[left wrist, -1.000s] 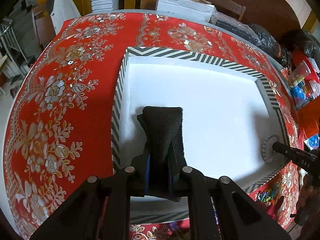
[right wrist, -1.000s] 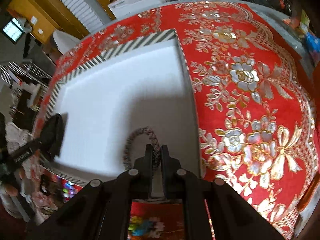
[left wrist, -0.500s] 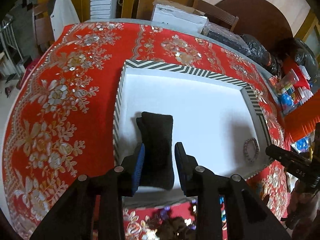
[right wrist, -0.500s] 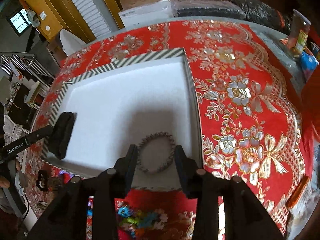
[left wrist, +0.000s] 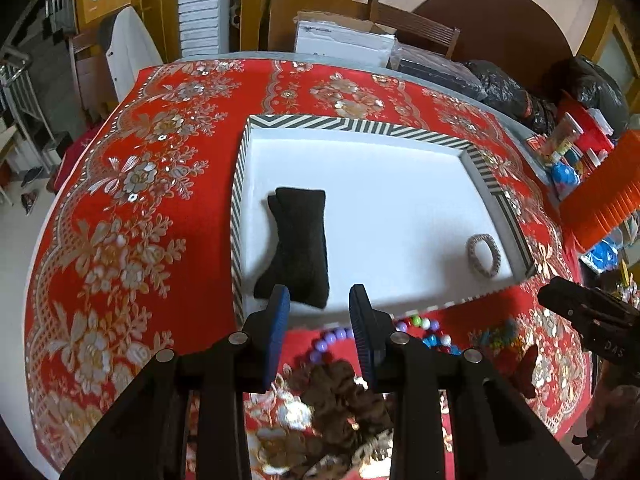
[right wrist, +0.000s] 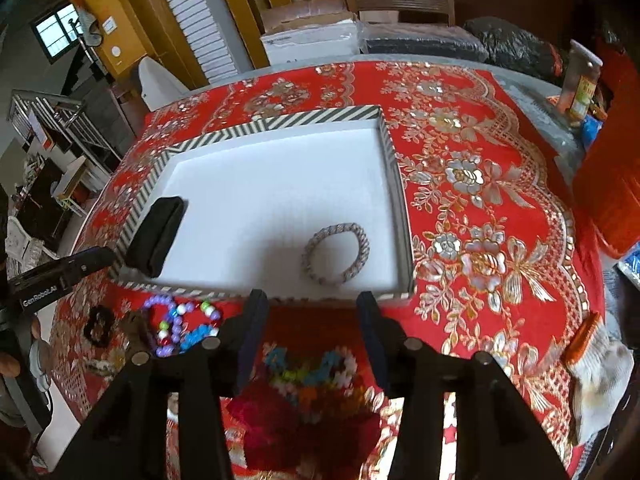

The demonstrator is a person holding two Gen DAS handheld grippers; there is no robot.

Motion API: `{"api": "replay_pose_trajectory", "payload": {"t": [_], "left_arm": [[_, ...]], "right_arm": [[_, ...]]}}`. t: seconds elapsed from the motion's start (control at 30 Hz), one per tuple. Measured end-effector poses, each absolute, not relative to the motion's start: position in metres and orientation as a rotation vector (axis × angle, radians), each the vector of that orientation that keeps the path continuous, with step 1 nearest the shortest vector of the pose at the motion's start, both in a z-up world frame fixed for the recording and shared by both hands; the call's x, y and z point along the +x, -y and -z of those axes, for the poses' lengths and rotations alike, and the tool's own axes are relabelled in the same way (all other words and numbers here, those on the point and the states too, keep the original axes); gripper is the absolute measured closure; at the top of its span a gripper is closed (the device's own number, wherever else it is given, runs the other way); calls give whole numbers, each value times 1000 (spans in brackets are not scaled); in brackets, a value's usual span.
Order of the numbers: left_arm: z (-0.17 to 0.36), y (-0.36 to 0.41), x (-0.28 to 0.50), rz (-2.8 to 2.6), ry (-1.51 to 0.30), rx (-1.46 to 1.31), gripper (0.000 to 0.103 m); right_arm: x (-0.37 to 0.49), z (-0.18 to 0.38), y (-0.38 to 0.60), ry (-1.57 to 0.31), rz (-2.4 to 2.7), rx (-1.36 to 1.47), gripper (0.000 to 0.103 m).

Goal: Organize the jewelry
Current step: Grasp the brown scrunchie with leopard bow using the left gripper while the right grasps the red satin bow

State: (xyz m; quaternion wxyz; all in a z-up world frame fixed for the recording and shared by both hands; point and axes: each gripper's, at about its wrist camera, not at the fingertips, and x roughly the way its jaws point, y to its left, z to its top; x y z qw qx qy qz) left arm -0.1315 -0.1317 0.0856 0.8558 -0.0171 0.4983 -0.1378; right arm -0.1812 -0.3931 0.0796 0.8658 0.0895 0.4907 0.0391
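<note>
A white tray with a striped rim point(left wrist: 360, 124) point(right wrist: 280, 122) sits on the red tablecloth. A black fabric roll point(left wrist: 298, 246) point(right wrist: 154, 236) lies at its left side. A silver beaded bracelet point(left wrist: 484, 255) point(right wrist: 336, 254) lies at its right front corner. My left gripper point(left wrist: 320, 330) is open and empty, held above the table just in front of the tray. My right gripper point(right wrist: 312, 332) is open and empty, in front of the bracelet. Loose jewelry lies in front of the tray: a purple bead bracelet point(left wrist: 332, 338) point(right wrist: 168, 312), a brown piece point(left wrist: 340, 396), a multicoloured piece point(right wrist: 312, 372).
A black ring-shaped piece point(right wrist: 98, 326) lies at the front left. A dark red piece point(right wrist: 304, 428) lies under my right gripper. Boxes point(left wrist: 344, 42), a chair point(right wrist: 400, 4) and black bags point(left wrist: 504, 88) stand behind the table. An orange box point(left wrist: 600, 196) stands at the right.
Both grippers have opened, letting go of the black roll and the silver bracelet inside the tray, and have pulled back and up toward the table's front edge.
</note>
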Motion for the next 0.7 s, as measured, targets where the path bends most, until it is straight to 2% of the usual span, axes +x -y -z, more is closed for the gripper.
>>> {"api": "replay_pose_trajectory", "payload": {"t": [0.7], "left_arm": [[-86, 108, -198, 332, -1100, -136, 82]], "right_arm": [[-266, -72, 408, -1051, -101, 185, 46]]}}
